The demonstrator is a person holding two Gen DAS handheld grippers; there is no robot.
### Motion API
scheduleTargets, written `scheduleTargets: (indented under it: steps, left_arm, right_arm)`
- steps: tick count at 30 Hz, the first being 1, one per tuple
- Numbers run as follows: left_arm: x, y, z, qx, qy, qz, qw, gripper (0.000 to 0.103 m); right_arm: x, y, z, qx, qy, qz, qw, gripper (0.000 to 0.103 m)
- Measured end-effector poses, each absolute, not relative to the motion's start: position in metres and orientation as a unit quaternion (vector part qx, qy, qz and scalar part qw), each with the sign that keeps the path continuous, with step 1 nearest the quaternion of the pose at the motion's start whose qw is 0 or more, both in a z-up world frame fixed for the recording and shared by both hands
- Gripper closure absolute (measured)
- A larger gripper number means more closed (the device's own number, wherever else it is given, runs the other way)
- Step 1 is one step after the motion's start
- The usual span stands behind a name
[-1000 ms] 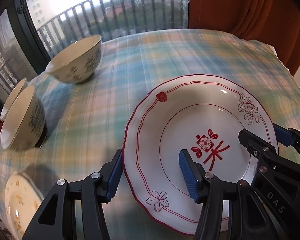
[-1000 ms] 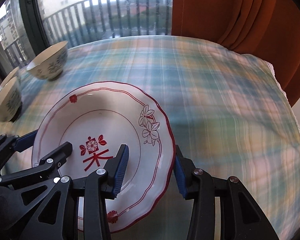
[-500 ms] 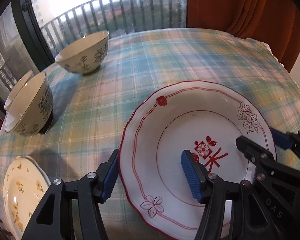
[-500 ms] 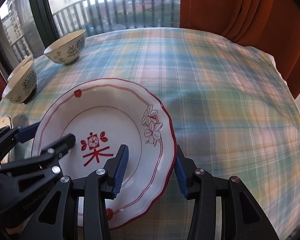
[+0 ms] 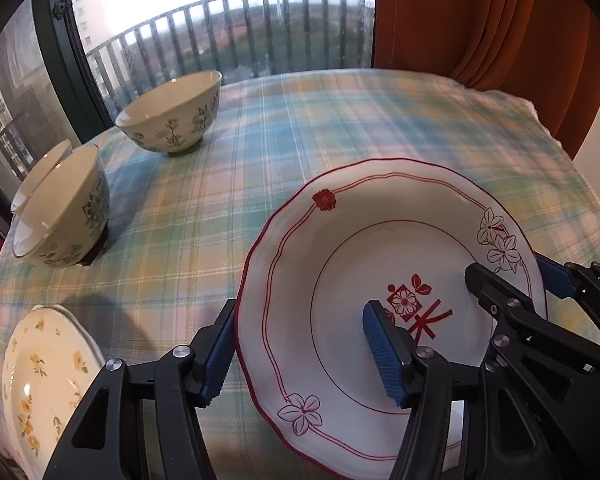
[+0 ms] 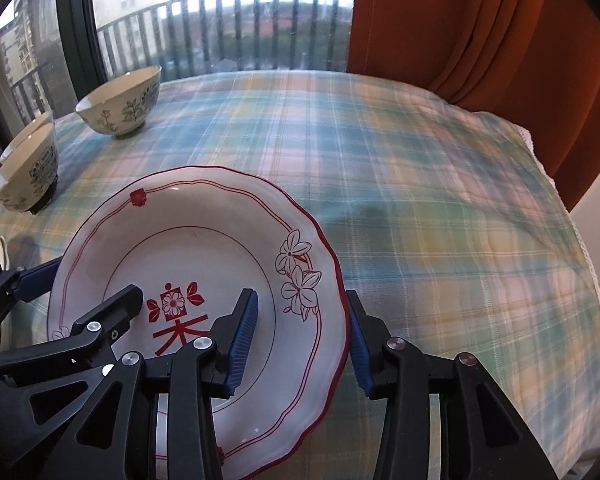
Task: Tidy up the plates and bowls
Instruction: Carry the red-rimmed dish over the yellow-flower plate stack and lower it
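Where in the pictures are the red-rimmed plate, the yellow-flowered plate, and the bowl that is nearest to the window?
red-rimmed plate (image 5: 340, 240): left wrist view, on its bare white inner slope.
yellow-flowered plate (image 5: 40, 376): left wrist view, on its cream inner face.
bowl nearest the window (image 6: 120, 114): right wrist view, on its outer wall.
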State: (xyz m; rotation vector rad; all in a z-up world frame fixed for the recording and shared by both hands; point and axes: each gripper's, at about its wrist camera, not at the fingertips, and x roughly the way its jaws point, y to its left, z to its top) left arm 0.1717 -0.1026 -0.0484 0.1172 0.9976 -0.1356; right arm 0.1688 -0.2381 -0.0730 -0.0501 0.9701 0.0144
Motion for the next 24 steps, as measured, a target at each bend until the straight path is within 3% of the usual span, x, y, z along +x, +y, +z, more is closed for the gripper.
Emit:
scheduleTargets:
  steps: [24]
  left_arm:
    - [0.127, -0.007, 0.02, -0.018, 0.395, -0.015, 0.919, 0.041]
  right_arm:
    - [0.134, -0.155, 0.016, -0.058, 0.376, 0.06, 0.923, 0.057]
